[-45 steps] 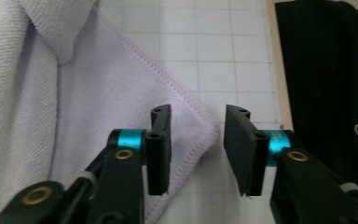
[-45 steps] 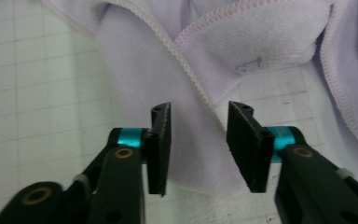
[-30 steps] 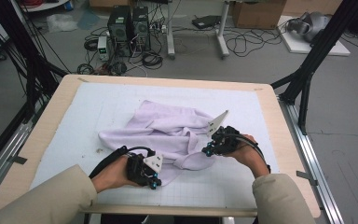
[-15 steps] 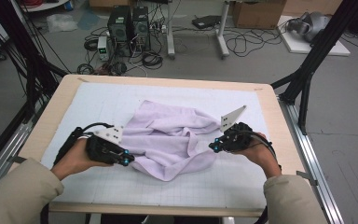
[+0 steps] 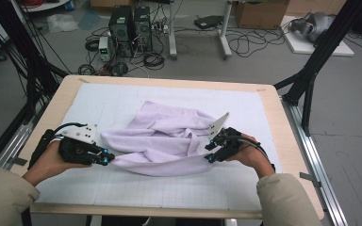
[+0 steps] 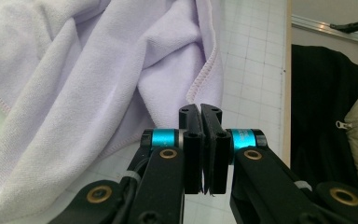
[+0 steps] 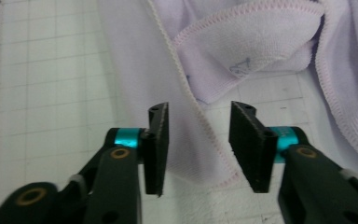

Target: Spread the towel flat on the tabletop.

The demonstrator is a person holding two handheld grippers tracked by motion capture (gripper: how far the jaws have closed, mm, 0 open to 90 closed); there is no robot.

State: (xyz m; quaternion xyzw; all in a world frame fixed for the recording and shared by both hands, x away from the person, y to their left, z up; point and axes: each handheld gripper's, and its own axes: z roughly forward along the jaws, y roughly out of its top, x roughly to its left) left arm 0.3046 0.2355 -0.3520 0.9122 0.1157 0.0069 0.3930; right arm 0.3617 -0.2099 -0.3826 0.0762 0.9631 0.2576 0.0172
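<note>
High view frames a lilac towel [image 5: 162, 141] lying crumpled near the middle of a white gridded mat [image 5: 103, 101] that covers the wooden table [image 5: 61, 92], with a person's two hands coming in from the near edge, one at each end of the cloth's front hem. That hem runs nearly straight from the left gripper [image 5: 107, 160] to the right gripper [image 5: 208, 157], which reads as an effort to draw the near edge out taut so the bunched cloth behind it can be spread or folded; the rest of the towel is heaped in twisted folds toward the far side. In the left gripper view the jaws stand pressed together with no gap between them, and the towel's folds [image 6: 88, 84] lie just beyond and to one side of the tips; whether a thin bit of hem is pinched between the pads cannot be told from these pictures, though from above the cloth's corner appears to meet the tips. In the right gripper view the jaws stand partly apart, having just been opening, and the towel's stitched corner [image 7: 200, 140] lies on the mat between them without either pad pressing on it, so that end looks to be let go while the left end anchors the stretch.
</note>
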